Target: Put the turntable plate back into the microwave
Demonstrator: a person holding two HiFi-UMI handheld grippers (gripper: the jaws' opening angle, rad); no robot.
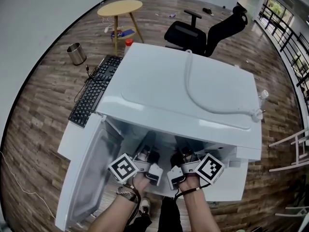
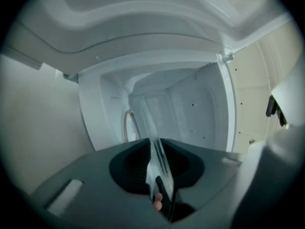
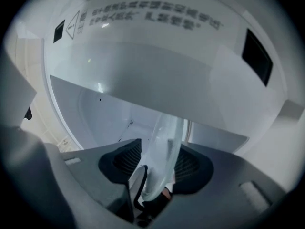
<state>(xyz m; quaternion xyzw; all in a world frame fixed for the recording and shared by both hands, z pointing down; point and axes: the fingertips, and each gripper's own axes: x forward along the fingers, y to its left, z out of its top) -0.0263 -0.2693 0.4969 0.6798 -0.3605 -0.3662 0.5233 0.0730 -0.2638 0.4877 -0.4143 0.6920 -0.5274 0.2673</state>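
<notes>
The white microwave (image 1: 193, 81) stands on a white table with its door (image 1: 91, 168) swung open to the left. Both grippers reach into the cavity mouth, side by side. The clear glass turntable plate (image 2: 157, 161) stands on edge between the jaws of my left gripper (image 2: 159, 175), whose pads press on both its faces. In the right gripper view the plate (image 3: 164, 151) also lies between the jaws of my right gripper (image 3: 157, 171), which stand wide, with a gap on the plate's left side. In the head view the microwave's top hides the plate.
The cavity walls (image 2: 190, 109) lie close ahead and to the sides of both grippers. A white cable (image 1: 193, 88) loops over the microwave's top. A black keyboard (image 1: 96, 88) lies left of it. An office chair (image 1: 207, 30), a round wooden table (image 1: 119, 7) and a metal bin (image 1: 76, 53) stand behind.
</notes>
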